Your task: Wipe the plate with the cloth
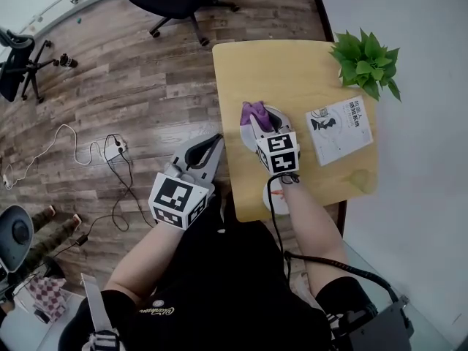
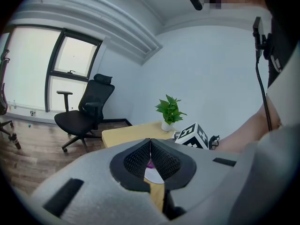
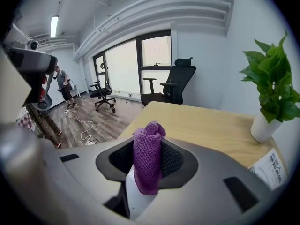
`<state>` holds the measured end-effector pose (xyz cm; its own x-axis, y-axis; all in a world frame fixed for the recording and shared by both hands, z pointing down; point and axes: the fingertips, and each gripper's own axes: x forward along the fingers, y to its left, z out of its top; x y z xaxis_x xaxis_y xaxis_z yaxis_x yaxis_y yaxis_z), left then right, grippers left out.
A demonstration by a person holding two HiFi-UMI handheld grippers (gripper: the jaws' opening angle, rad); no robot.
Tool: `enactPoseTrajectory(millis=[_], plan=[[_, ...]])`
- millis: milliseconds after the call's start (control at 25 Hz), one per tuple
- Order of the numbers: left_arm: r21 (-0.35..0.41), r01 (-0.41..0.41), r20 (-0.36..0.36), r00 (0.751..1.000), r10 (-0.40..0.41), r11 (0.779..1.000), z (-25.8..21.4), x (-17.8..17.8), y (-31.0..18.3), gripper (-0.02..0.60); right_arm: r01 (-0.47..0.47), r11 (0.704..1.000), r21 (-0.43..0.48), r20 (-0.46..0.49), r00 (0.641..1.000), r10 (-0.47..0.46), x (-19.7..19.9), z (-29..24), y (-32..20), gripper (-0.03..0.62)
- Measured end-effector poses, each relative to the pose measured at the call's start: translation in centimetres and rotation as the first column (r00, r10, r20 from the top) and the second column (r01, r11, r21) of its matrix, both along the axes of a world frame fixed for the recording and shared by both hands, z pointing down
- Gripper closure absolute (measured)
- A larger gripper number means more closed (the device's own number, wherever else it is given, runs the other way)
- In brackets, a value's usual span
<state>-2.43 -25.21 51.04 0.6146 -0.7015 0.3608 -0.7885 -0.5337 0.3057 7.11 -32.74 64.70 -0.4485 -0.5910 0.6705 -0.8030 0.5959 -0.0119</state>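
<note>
1 cloth (image 1: 254,111) clamped in right tool (image 1: 257,121) | 1 plate (image 1: 246,135) mostly hidden beneath | left tool (image 1: 209,149) closed, empty, left of worktop (image 1: 292,72)

Print on the white leaflet (image 1: 338,129) and the black shirt (image 1: 219,291) is too small to read.

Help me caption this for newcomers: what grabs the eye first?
The fuzzy purple cloth stands out, pinched in the right gripper over a round white plate on the light wooden table. Next come the leafy green potted plant at the table's far right corner and the left gripper, shut and empty, held off the table's left edge.
</note>
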Motion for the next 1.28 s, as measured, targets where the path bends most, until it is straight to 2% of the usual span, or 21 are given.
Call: enactPoseTrajectory(millis=[320,600,800,1000,1280], plan=[[0.002,-0.006,-0.008,1.000,0.006,1.000,0.0,0.1,-0.2,0.574,0.070,0.997,-0.008,-0.012,0.997,-0.070,-1.4,0.1,2.5,0.473],[0.004,-0.016,-0.016,1.000,0.016,1.000,-0.3,0.3,-0.1,0.574,0.126,0.991,-0.055,0.044,0.991,-0.124,-3.0,-0.6,7.0,0.473],[0.003,-0.022,-0.019,1.000,0.022,1.000,-0.2,0.8,0.0,0.574,0.126,0.989,-0.081,0.061,0.991,-0.121,-3.0,0.0,8.8,0.473],[0.006,-0.031,-0.018,0.999,0.031,0.999,-0.2,1.3,0.0,0.574,0.105,0.993,-0.046,0.078,0.992,-0.101,-2.5,-1.3,7.7,0.473],[0.003,-0.026,-0.015,1.000,0.026,1.000,-0.2,1.4,0.2,0.574,-0.004,0.999,0.041,0.049,0.999,0.002,1.4,-3.7,1.4,0.473]])
